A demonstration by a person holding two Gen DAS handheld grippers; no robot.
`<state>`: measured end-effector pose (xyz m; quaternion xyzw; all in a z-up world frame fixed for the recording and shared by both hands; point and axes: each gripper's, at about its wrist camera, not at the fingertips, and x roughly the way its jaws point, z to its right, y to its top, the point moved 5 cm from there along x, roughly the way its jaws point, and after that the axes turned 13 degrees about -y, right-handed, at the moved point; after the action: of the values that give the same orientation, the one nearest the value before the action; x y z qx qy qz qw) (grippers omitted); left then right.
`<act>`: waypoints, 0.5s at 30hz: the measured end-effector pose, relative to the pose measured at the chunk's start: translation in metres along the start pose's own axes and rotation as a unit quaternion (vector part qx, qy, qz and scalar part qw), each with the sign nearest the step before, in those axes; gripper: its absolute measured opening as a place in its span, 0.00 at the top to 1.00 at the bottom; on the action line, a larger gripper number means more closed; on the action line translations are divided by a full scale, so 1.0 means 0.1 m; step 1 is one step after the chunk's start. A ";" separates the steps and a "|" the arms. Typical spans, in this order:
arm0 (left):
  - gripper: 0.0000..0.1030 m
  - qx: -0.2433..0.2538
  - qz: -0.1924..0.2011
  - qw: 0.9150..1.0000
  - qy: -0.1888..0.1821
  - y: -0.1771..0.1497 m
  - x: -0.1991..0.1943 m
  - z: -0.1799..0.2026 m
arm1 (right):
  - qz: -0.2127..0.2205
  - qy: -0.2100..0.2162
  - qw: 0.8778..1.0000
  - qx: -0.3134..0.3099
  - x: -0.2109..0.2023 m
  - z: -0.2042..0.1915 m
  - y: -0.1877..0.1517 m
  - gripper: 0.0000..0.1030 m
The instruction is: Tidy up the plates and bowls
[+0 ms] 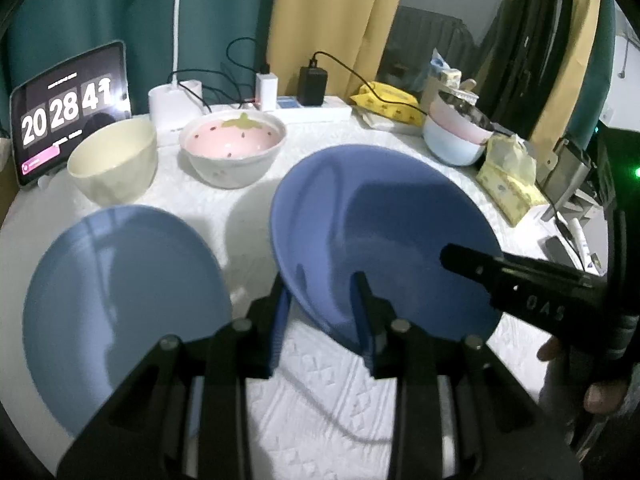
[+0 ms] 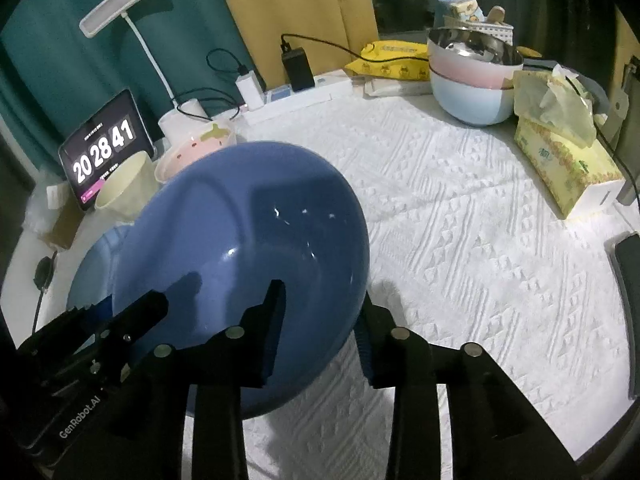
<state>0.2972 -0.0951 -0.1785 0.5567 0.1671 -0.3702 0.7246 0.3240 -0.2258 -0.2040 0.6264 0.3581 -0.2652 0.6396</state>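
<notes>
A dark blue plate (image 1: 384, 232) hangs tilted above the white tablecloth. My left gripper (image 1: 322, 300) is shut on its near rim, one finger on the plate's face and one under it. In the right wrist view the same plate (image 2: 240, 240) has its rim between the fingers of my right gripper (image 2: 322, 320). Those fingers stand apart and do not press on it. The left gripper (image 2: 128, 306) shows at the plate's left edge. A light blue plate (image 1: 120, 300) lies flat to the left. Behind it stand a cream bowl (image 1: 112, 164) and a pink strawberry bowl (image 1: 232, 148).
A stack of pink, blue and steel bowls (image 2: 468, 80) stands at the back right beside a tissue pack (image 2: 560, 160). A tablet clock (image 1: 68, 112), a lamp base (image 1: 172, 104), a power strip (image 1: 312, 110) and a yellow wipes pack (image 1: 384, 102) line the back edge.
</notes>
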 end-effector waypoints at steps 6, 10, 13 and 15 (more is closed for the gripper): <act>0.69 -0.002 0.006 1.000 0.002 0.02 -0.06 -0.04 | 0.018 -0.013 1.000 -0.001 -0.08 0.03 0.06 0.59; 0.67 -0.002 0.017 1.000 0.005 0.05 -0.16 -0.06 | 0.031 -0.024 0.999 0.002 -0.15 0.06 0.12 0.59; 0.65 -0.001 0.026 1.000 0.008 0.08 -0.22 -0.07 | 0.042 -0.032 0.999 0.001 -0.20 0.05 0.18 0.59; 0.61 -0.002 0.032 0.999 0.009 0.10 -0.26 -0.08 | 0.049 -0.035 0.998 0.002 -0.25 0.05 0.22 0.59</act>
<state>0.2886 -0.0774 -0.1569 0.5641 0.1564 -0.3412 0.7355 0.3268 -0.2318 -0.1715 0.6346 0.3040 -0.2557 0.6629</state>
